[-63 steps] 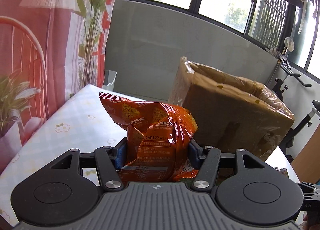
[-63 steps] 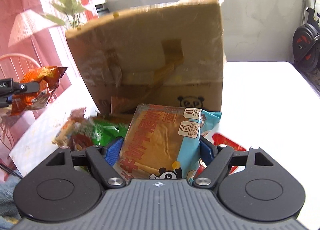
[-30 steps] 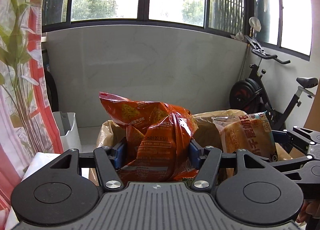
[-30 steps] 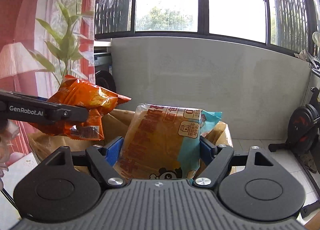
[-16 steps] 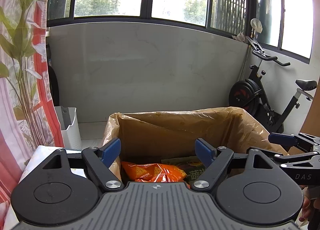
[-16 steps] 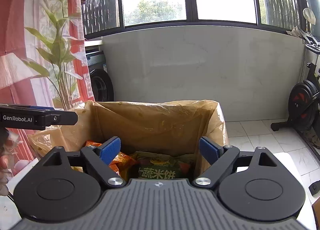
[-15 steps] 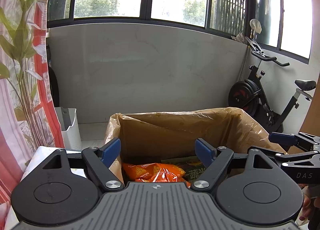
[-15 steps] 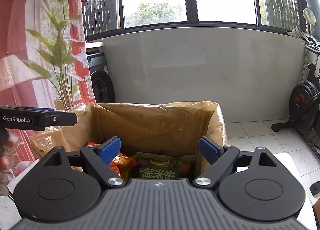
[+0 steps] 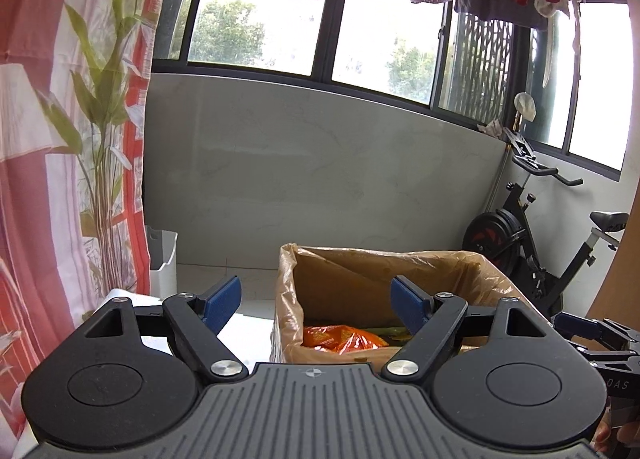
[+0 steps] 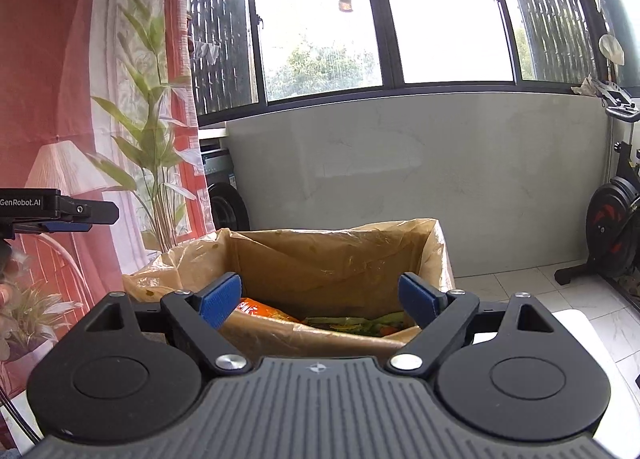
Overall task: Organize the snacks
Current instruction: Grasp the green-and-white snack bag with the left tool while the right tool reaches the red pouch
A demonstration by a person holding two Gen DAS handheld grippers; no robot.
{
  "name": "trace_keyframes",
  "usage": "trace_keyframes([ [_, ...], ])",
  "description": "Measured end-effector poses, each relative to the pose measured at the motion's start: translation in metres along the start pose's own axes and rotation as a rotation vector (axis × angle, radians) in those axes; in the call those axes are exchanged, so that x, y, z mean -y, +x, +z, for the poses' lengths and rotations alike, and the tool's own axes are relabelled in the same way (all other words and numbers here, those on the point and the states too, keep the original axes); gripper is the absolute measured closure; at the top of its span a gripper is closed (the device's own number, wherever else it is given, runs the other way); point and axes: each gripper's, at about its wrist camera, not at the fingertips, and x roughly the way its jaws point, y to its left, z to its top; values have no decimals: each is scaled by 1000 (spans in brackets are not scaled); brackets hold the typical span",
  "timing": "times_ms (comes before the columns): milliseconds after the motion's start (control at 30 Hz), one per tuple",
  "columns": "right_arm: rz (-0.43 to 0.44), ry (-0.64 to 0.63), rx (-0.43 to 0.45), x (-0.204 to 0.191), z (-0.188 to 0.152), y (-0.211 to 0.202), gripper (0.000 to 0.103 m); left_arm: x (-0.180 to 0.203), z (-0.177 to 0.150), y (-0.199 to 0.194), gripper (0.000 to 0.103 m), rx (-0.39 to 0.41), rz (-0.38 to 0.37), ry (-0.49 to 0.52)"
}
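Note:
A brown cardboard box [image 9: 360, 283] lined with clear plastic stands open on the table. It also shows in the right wrist view [image 10: 332, 263]. Inside lie an orange chip bag [image 9: 340, 337], seen from the right as well [image 10: 260, 309], and a green snack pack [image 10: 360, 323]. My left gripper [image 9: 316, 301] is open and empty, above the box's near left corner. My right gripper [image 10: 320, 297] is open and empty, above the box's near edge. The left gripper's side shows at the left of the right wrist view [image 10: 60, 213].
The white table [image 9: 240, 331] carries the box. A red and white curtain with a plant print [image 9: 60, 179] hangs at the left. An exercise bike [image 9: 540, 243] stands at the right. A white bin [image 9: 162, 263] sits on the floor by the grey wall.
Both grippers let go of their snack bags, which now lie in the box. Since then both grippers have pulled back and tilted upward, and the box sits lower in view.

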Motion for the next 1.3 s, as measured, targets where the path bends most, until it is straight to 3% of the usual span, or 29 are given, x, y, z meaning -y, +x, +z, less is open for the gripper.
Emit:
trace_keyframes([
  [233,-40,21,-42,-3,-39,-13,15,3,-50,-7,19,-93,-16,19],
  [433,-73,23,-112,-3,-74,-12,15,14,-97,8,19,-221,-70,-2],
  [767,-161,71,-181,23,-110,-20,15,28,-152,34,18,-399,-98,18],
  [1133,-141,105,-276,27,-142,-23,15,36,-180,52,17,-521,-78,27],
  [1267,-165,112,-312,30,-149,-23,16,33,-185,52,15,-526,-76,12],
  [1300,-170,120,-321,32,-151,-23,16,33,-185,51,20,-522,-79,13],
])
